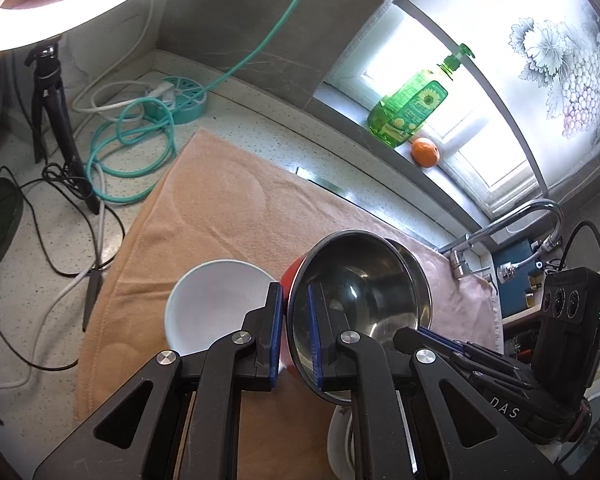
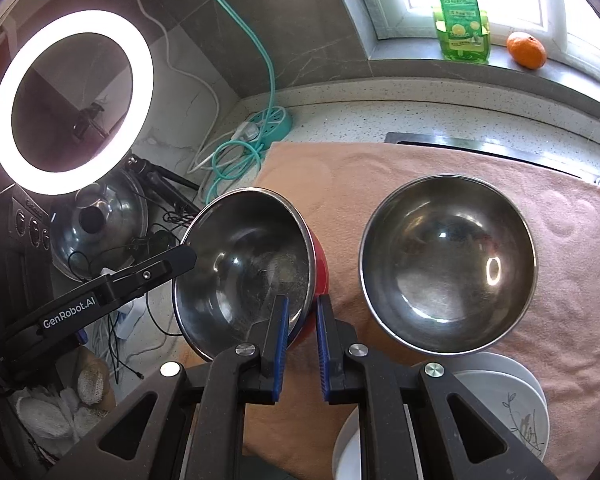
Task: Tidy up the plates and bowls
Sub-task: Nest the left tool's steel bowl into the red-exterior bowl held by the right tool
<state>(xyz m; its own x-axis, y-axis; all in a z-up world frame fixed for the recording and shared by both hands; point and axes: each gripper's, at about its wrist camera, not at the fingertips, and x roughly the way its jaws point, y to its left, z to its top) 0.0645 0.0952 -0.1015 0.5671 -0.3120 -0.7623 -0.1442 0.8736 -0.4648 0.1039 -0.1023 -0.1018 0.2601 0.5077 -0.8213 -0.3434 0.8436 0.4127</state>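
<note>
**A:** What sits nearest the cameras?

**B:** Both tongs. The left gripper (image 1: 294,312) is pinched almost closed on the rim of a red-sided, steel-lined round bowl (image 1: 356,292), one blue pad outside the wall, one inside. The right gripper (image 2: 302,322) clamps the opposite rim of that same bowl (image 2: 244,268). It hangs tilted between them, above a peach terry towel (image 1: 220,208).

**A:** And beyond?

**B:** Just beside the held bowl, to its right in the right wrist view, a second plain stainless steel bowl (image 2: 448,268) rests upright on the towel. White ceramic plates with a leaf sketch (image 2: 512,404) lie stacked at the towel's near edge. A white ceramic bowl (image 1: 216,304) sits to the left. Farther back, a green soap bottle (image 2: 460,12) and an orange fruit (image 2: 526,50) stand on the windowsill.

**A:** How will the bowl handle?

**B:** Probably light and stiff, but the polished steel is slippery, so the thin rim is the best hold. I judge it nests into the second steel bowl; the ceramics are fragile.
</note>
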